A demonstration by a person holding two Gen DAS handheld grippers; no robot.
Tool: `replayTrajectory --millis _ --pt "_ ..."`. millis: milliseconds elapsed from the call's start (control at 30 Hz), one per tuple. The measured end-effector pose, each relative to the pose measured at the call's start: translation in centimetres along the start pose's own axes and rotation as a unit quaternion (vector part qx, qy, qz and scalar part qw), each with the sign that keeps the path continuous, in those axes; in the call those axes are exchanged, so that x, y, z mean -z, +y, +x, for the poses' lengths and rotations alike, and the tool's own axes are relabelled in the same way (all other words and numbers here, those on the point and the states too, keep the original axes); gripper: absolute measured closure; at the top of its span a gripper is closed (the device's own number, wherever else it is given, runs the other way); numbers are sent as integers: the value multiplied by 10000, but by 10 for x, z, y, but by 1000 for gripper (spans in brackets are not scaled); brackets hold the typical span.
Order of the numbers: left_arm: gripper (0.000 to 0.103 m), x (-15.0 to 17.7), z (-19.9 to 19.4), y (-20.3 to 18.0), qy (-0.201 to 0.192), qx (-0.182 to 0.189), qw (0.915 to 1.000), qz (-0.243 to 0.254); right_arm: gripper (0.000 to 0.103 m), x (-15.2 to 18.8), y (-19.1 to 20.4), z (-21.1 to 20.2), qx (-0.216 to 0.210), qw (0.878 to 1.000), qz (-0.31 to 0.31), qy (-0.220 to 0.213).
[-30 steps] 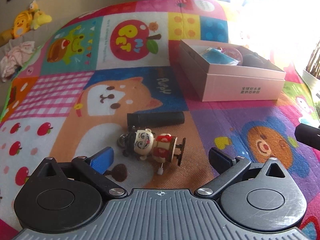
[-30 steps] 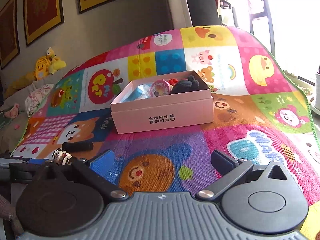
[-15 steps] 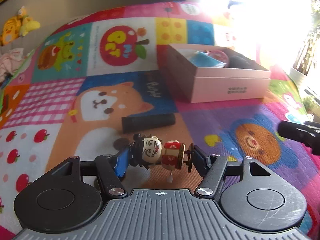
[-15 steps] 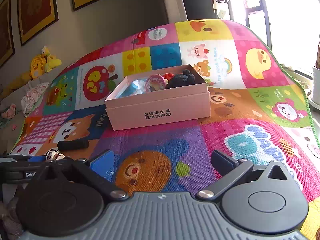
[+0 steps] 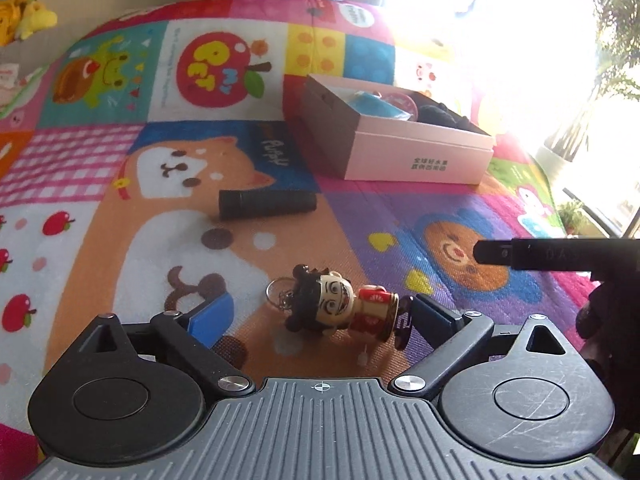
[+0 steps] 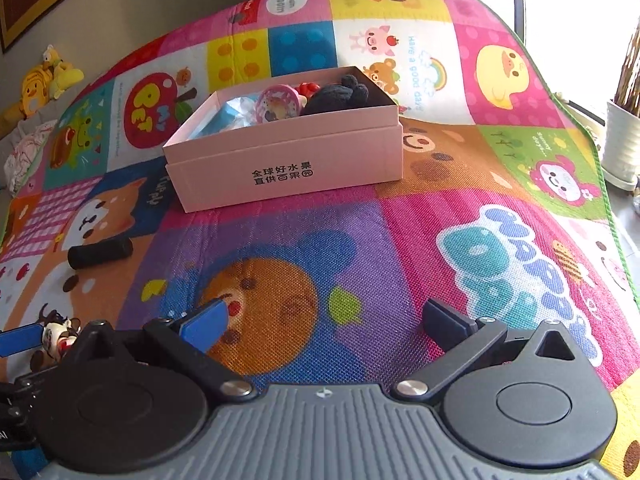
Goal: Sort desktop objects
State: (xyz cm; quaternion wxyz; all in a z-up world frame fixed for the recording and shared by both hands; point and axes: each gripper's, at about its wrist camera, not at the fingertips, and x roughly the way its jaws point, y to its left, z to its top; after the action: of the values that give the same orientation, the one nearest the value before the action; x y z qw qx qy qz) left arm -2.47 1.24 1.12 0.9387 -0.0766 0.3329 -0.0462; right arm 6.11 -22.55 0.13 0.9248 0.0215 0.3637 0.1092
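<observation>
The pink box (image 6: 286,168) sits open on the colourful play mat (image 6: 400,240), and it already has a load: a blue item (image 6: 236,110) at the left end, a round pink toy (image 6: 278,104) in the middle, a bit of red behind it, and a dark plush (image 6: 340,94) at the right end. Outside it, a black cylinder (image 5: 267,203) lies on its side on the mat between the box and the near edge.

Half a second back the left gripper (image 5: 322,318) had its pads squeezed on the little doll keychain (image 5: 340,306); a second back it stood wide over it. Now the jaws are opening again, nearly full spread, and the doll lies on the mat between them, its feet end just at the right-side finger (image 5: 434,314), the blue pad (image 5: 212,312) on the other side well clear of its key ring.

The right gripper (image 6: 324,320) hangs spread wide over the bear patch with nothing between its fingers, well short of the box.
</observation>
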Motion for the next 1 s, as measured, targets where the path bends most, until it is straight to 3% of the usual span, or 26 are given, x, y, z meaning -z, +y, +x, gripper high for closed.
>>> replayTrajectory --millis 233,433,600,800,867,933,1000 --pt "2 -13 -17 30 -221 -323 9990 230 0 -5 34 -5 14 9943 -1028 268" --pt "1 -29 -42 59 -647 -622 9960 -46 0 -31 89 -23 -768 9817 -1744 15" --pt "0 -36 -60 77 -946 -933 9908 -254 0 -49 136 10 -1360 9766 -1578 543" --pt "0 -34 -72 94 -965 -1224 9869 -426 0 -50 177 59 -956 9856 -1208 695" --pt "0 -32 -70 97 -865 -1231 9875 -464 9 -49 184 67 -981 9847 -1262 695" --pt "0 -29 -67 96 -760 -1160 9893 -454 25 -48 188 72 -846 9838 -1414 709" --pt "0 -27 -65 90 -686 -972 9922 -370 27 -48 185 67 -807 9833 -1512 610"
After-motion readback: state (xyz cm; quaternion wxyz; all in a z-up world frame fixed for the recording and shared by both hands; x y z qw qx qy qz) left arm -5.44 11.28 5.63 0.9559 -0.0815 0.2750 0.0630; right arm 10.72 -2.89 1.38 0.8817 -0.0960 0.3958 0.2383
